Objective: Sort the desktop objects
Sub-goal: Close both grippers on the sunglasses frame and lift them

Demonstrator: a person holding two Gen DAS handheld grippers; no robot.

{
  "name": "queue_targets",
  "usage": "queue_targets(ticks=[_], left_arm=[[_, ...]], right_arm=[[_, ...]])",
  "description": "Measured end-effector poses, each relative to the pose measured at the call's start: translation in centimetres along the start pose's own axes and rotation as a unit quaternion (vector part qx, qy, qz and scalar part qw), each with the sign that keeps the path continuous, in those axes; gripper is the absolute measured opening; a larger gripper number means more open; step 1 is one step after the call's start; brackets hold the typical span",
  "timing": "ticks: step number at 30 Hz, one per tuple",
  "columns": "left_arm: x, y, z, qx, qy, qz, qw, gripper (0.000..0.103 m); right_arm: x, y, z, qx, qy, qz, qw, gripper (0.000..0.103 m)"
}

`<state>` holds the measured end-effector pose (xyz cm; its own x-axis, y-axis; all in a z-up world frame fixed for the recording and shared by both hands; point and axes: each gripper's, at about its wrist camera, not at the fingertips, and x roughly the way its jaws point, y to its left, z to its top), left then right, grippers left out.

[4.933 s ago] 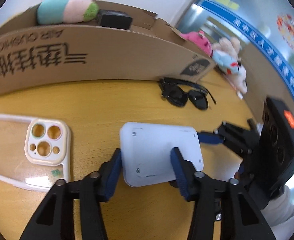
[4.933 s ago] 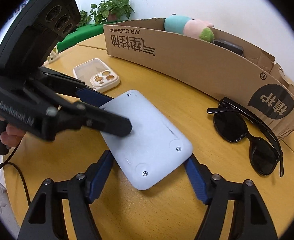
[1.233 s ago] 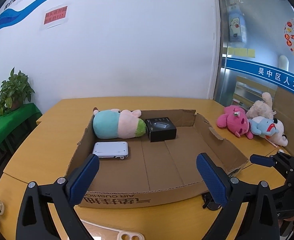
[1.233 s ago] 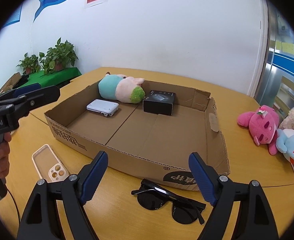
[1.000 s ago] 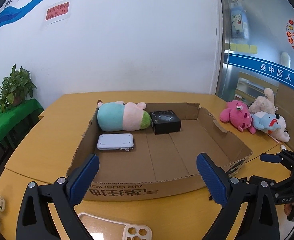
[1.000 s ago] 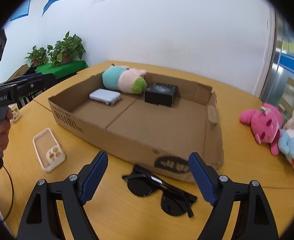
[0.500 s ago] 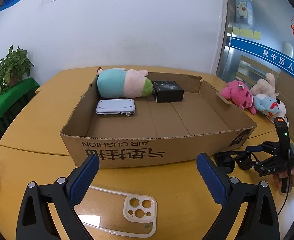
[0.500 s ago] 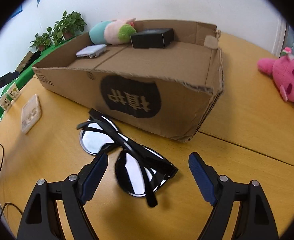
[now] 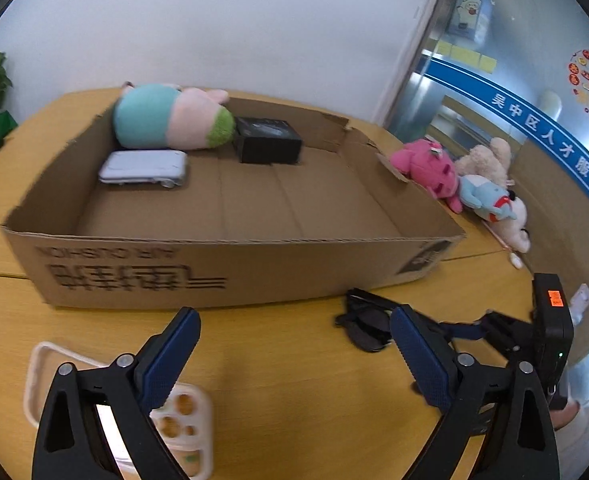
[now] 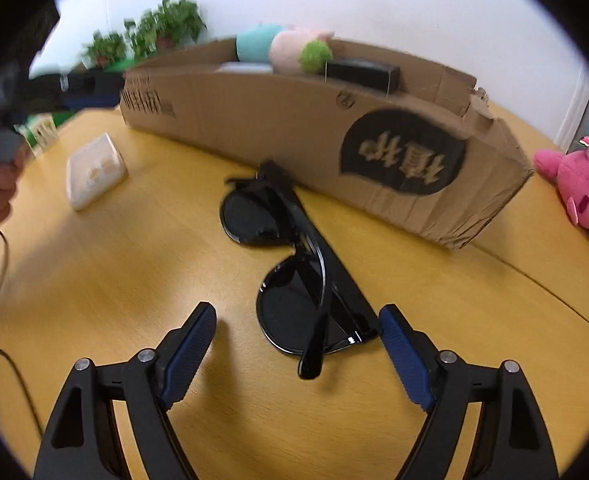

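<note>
Black sunglasses [image 10: 294,264] lie folded on the wooden table, just in front of my open right gripper [image 10: 298,344]; their near lens sits between its fingertips. They also show in the left wrist view [image 9: 364,322], beside the right gripper [image 9: 470,330]. My open, empty left gripper [image 9: 294,344] hovers over a clear phone case [image 9: 174,420], which also shows in the right wrist view [image 10: 94,170]. The cardboard box [image 9: 230,264] holds a plush toy [image 9: 166,118], a white device [image 9: 144,168] and a black box [image 9: 268,146].
Pink, beige and blue plush toys [image 9: 470,184] lie on the table right of the box; the pink one shows in the right wrist view [image 10: 582,188]. Potted plants [image 10: 150,32] stand behind the table at the left.
Both grippers have dropped lower and closer to the table. The right one has closed in on the sunglasses, the left one on the phone case. Both stay open.
</note>
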<state>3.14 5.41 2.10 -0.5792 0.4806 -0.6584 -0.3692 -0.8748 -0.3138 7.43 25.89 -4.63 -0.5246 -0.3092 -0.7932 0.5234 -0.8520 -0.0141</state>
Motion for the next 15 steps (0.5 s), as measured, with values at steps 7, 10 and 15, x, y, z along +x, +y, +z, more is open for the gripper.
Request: queue_targets(ticks=[7, 10, 15], left_arm=[[2.6, -1.6, 0.1, -0.019, 0.031, -0.064, 0.9972, 0.085], [4.3, -2.3, -0.3, -0.033, 0.063, -0.098, 0.9927, 0.078], [7.0, -4.2, -1.2, -0.043, 0.108, -0.143, 0.9829, 0.071]], right_arm=[[-0.2, 3.0, -0.1, 0.003, 0.0, -0.009, 1.0, 0.055], [-0.1, 3.3, 0.0, 0.015, -0.002, -0.02, 1.0, 0.055], [-0.2, 4.0, -0.2, 0.044, -0.011, -0.033, 0.998, 0.055]])
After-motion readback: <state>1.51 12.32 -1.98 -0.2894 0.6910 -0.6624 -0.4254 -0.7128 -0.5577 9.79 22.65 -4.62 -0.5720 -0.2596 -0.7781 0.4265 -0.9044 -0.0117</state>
